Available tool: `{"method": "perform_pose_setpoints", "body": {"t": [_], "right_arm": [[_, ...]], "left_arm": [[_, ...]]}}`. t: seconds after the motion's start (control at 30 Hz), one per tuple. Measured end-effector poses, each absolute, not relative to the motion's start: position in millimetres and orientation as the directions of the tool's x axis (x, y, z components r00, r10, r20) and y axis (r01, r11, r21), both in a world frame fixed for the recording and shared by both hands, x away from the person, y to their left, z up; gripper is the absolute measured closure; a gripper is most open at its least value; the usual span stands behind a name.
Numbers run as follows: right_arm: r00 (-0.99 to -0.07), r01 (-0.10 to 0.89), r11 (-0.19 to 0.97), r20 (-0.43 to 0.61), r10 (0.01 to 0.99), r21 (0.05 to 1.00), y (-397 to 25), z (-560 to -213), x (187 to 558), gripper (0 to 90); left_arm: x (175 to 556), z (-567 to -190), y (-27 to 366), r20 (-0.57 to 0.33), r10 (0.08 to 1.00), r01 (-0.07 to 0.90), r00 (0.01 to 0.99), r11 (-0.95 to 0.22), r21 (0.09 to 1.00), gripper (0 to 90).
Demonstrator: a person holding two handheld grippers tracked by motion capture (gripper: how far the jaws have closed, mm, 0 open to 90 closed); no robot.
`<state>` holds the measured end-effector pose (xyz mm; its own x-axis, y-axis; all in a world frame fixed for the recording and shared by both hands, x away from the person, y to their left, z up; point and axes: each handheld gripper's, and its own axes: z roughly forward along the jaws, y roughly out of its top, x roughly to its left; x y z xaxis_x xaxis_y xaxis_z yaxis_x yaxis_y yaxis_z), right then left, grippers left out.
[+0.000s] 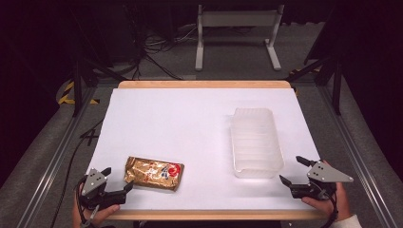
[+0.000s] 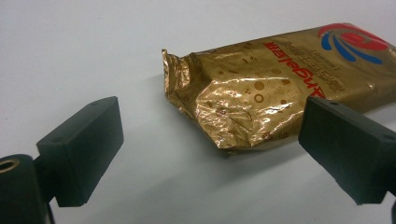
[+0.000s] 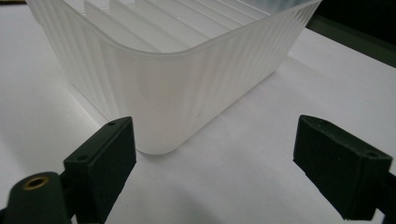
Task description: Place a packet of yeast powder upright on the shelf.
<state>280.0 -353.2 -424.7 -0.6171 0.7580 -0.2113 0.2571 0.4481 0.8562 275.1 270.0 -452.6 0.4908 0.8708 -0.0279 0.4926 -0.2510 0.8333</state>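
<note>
A crinkled gold foil packet (image 1: pixel 154 173) with red and blue print lies flat on the white table, front left. My left gripper (image 1: pixel 117 179) stands open just left of it; in the left gripper view the packet's (image 2: pixel 275 88) crimped end sits ahead of the spread jaws, nearer the right one. A translucent ribbed plastic tub (image 1: pixel 255 141) stands empty on the right half. My right gripper (image 1: pixel 293 170) is open by the tub's near right corner, and that corner (image 3: pixel 177 88) fills the space ahead of its jaws, untouched.
The white table top (image 1: pixel 180 123) has a wooden edge at the far and near sides. Beyond it stand a grey metal frame (image 1: pixel 237 33) and floor cables (image 1: pixel 152 52). Aluminium rails run along both table sides.
</note>
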Motion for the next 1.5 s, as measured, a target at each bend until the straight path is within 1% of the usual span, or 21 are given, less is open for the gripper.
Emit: {"method": "perform_pose_setpoints", "body": {"t": [0.37, 0.57, 0.63, 0.73, 0.87, 0.93, 1.0, 1.07, 1.1, 1.17, 1.23, 1.27, 1.3, 1.33, 1.37, 1.5], "right_arm": [[-0.613, 0.258, 0.448, -0.214, 0.761, 0.856, -354, -425, 280, 13.7], [-0.619, 0.266, 0.457, -0.213, 0.756, 0.849, -351, -427, 280, 13.7], [-0.619, 0.263, 0.454, -0.212, 0.756, 0.851, -352, -426, 279, 13.7], [-0.615, 0.267, 0.448, -0.207, 0.761, 0.853, -353, -426, 279, 13.8], [-0.617, 0.272, 0.450, -0.204, 0.760, 0.851, -352, -426, 280, 13.8], [-0.618, 0.268, 0.455, -0.211, 0.757, 0.849, -351, -427, 279, 13.9], [-0.618, 0.267, 0.452, -0.208, 0.758, 0.851, -351, -426, 279, 13.9], [-0.617, 0.269, 0.451, -0.208, 0.759, 0.851, -352, -426, 280, 13.9], [-0.617, 0.270, 0.451, -0.206, 0.759, 0.851, -352, -426, 280, 13.9], [-0.618, 0.271, 0.453, -0.208, 0.758, 0.849, -352, -426, 280, 14.0], [-0.619, 0.270, 0.452, -0.207, 0.758, 0.850, -351, -427, 280, 13.9], [-0.618, 0.271, 0.452, -0.206, 0.759, 0.850, -351, -427, 280, 14.0], [-0.618, 0.271, 0.452, -0.207, 0.759, 0.850, -351, -427, 280, 14.0], [-0.617, 0.272, 0.453, -0.207, 0.759, 0.849, -351, -427, 280, 14.0], [-0.617, 0.273, 0.454, -0.207, 0.759, 0.848, -351, -427, 280, 14.0], [-0.618, 0.275, 0.456, -0.208, 0.758, 0.846, -351, -427, 280, 14.0]], "left_arm": [[279, -455, 268, -0.062, 0.862, 0.510, 0.504, -0.239, 0.826, 7.3], [283, -456, 263, -0.066, 0.851, 0.510, 0.522, -0.249, 0.823, 10.6], [286, -456, 262, -0.083, 0.843, 0.519, 0.531, -0.246, 0.818, 11.4], [288, -456, 259, -0.076, 0.843, 0.523, 0.533, -0.257, 0.812, 14.5], [292, -456, 259, -0.121, 0.833, 0.532, 0.540, -0.227, 0.816, 15.8], [294, -456, 259, -0.129, 0.841, 0.545, 0.525, -0.216, 0.810, 16.7], [297, -457, 262, -0.178, 0.841, 0.566, 0.512, -0.173, 0.806, 17.7], [298, -457, 264, -0.181, 0.849, 0.573, 0.497, -0.163, 0.803, 18.8], [299, -457, 265, -0.197, 0.848, 0.575, 0.492, -0.146, 0.805, 18.9], [301, -459, 266, -0.219, 0.852, 0.603, 0.475, -0.133, 0.787, 21.6], [307, -463, 267, -0.280, 0.838, 0.641, 0.469, -0.104, 0.761, 22.6], [307, -463, 267, -0.280, 0.838, 0.641, 0.469, -0.104, 0.761, 23.8], [311, -464, 265, -0.280, 0.846, 0.657, 0.453, -0.106, 0.746, 23.1], [314, -463, 265, -0.302, 0.841, 0.663, 0.450, -0.088, 0.743, 22.3], [315, -462, 265, -0.321, 0.833, 0.667, 0.452, -0.076, 0.741, 24.2], [317, -459, 260, -0.280, 0.848, 0.666, 0.450, -0.110, 0.737, 27.6]]}}
